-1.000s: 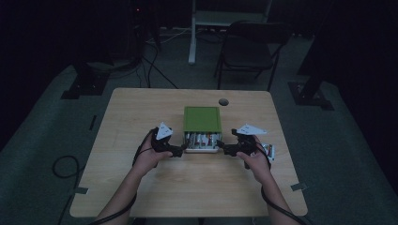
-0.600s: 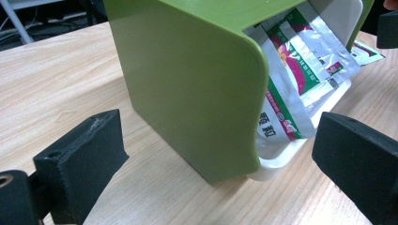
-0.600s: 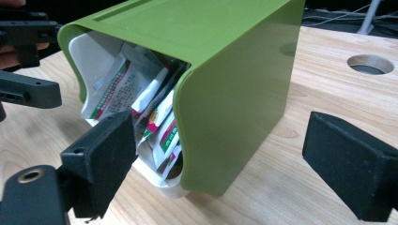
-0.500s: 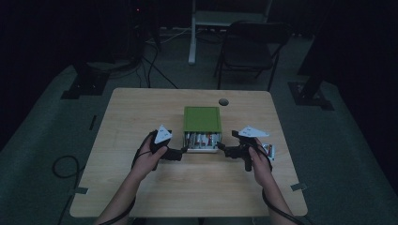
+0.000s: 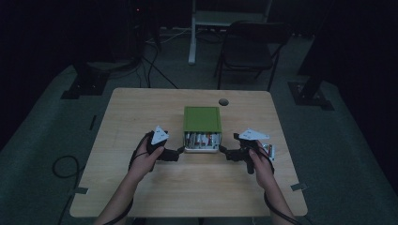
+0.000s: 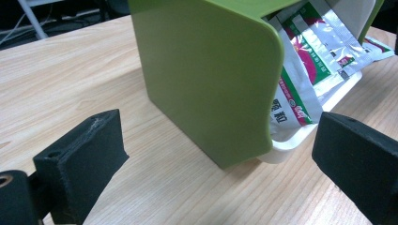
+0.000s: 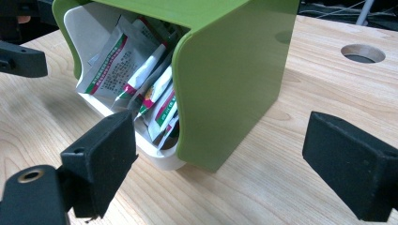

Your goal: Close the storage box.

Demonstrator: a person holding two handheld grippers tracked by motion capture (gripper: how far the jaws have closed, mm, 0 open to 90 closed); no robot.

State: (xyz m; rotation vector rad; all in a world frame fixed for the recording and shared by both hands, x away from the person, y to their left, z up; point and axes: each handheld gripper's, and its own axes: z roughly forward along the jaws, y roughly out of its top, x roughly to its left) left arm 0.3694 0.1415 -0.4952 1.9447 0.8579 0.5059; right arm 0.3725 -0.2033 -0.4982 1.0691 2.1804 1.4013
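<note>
A green box (image 5: 202, 118) lies mid-table with a white drawer (image 5: 202, 148) pulled out of its near end, packed with several printed sachets (image 5: 201, 139). My left gripper (image 5: 179, 153) is open just left of the drawer's front corner. My right gripper (image 5: 222, 151) is open at its right corner. In the left gripper view the open jaws of the left gripper (image 6: 220, 164) frame the green shell (image 6: 206, 79), the sachets (image 6: 305, 61) and the drawer rim (image 6: 324, 124). The right gripper (image 7: 230, 168) view shows the shell (image 7: 234, 84) and the sachets (image 7: 136, 70) between its wide jaws.
The wooden table (image 5: 141, 112) has a round cable hole (image 5: 224, 101) behind the box. A loose sachet (image 5: 269, 151) lies by the right hand. A folding chair (image 5: 248, 51) and stand bases sit on the dark floor beyond the table.
Both hands have drawn back slightly toward the near edge of the table. The box and its drawer look unmoved.
</note>
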